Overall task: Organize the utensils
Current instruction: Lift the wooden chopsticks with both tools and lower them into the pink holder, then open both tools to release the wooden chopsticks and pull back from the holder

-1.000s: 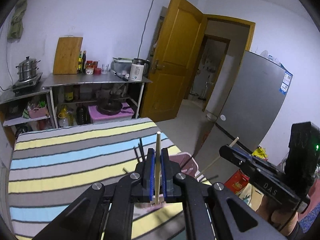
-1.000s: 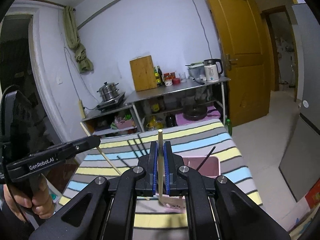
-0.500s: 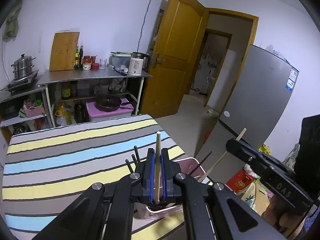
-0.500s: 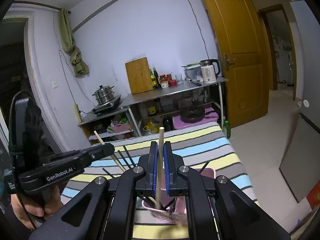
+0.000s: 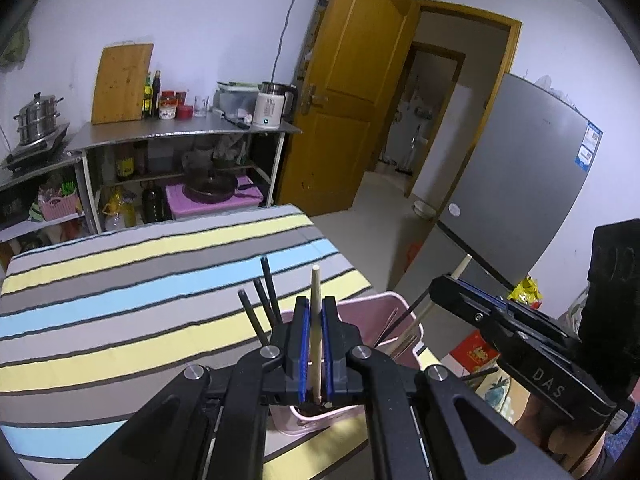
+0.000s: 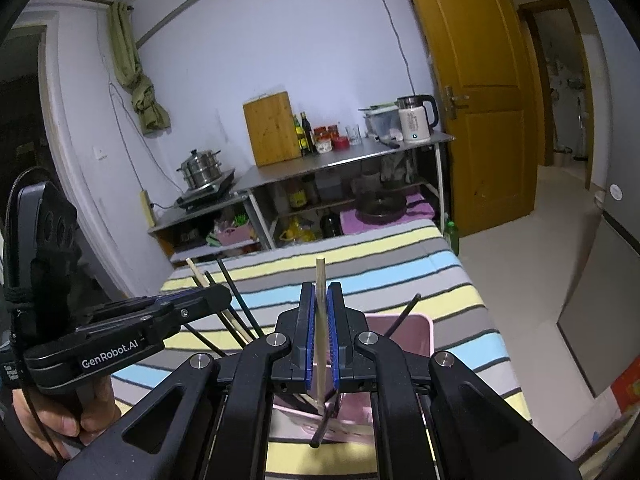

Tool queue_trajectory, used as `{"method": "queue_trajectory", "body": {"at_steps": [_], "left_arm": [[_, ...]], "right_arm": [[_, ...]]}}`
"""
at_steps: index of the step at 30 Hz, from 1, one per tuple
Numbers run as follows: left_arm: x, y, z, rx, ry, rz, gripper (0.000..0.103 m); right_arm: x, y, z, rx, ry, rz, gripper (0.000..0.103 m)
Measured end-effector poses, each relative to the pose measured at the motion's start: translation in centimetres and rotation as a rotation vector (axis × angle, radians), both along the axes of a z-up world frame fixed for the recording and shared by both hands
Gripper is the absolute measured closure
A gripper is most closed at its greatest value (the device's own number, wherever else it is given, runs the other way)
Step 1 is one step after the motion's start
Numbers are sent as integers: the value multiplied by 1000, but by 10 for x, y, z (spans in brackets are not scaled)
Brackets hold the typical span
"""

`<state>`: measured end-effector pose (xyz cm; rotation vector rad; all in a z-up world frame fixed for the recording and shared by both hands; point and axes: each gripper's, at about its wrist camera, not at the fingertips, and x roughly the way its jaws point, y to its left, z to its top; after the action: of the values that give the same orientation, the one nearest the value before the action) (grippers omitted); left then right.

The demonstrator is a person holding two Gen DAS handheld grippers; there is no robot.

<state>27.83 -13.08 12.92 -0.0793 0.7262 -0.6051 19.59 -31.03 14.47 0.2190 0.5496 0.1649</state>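
Note:
My left gripper [image 5: 315,307] is shut on a pale wooden chopstick [image 5: 315,280], held upright with its lower end inside a pink holder [image 5: 386,307] on the striped table. Several black chopsticks [image 5: 267,285] stand in the holder's left side. My right gripper [image 6: 321,293] is shut on a second wooden chopstick [image 6: 320,270], whose lower end also dips into the pink holder [image 6: 418,334]. In the left wrist view the right gripper [image 5: 442,285] hovers over the holder's right edge. In the right wrist view the left gripper [image 6: 222,297] is at its left, among black chopsticks [image 6: 234,294].
The striped tablecloth [image 5: 120,280] covers the table ahead. Behind it stands a steel shelf [image 5: 180,132] with a kettle [image 5: 269,109], a cutting board [image 5: 120,82] and bottles. An orange door [image 5: 352,92] and a grey fridge [image 5: 520,184] stand to the right.
Both grippers have sunk toward the pink holder with their chopsticks. The holder now lies right under the jaws, and the chopsticks' lower ends have entered it.

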Motion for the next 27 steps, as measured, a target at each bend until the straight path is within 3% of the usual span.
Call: {"method": "queue_trajectory", "body": {"at_steps": [13, 20, 27], "left_arm": [[3, 0, -23, 29, 50, 2, 97], [-17, 18, -2, 8, -26, 25, 88], [-51, 35, 8, 3, -90, 41, 87]], "right_arm": [[4, -1, -12, -21, 50, 6, 91], [-11, 1, 0, -19, 17, 6, 91], [-39, 4, 7, -28, -19, 2, 90]]}}
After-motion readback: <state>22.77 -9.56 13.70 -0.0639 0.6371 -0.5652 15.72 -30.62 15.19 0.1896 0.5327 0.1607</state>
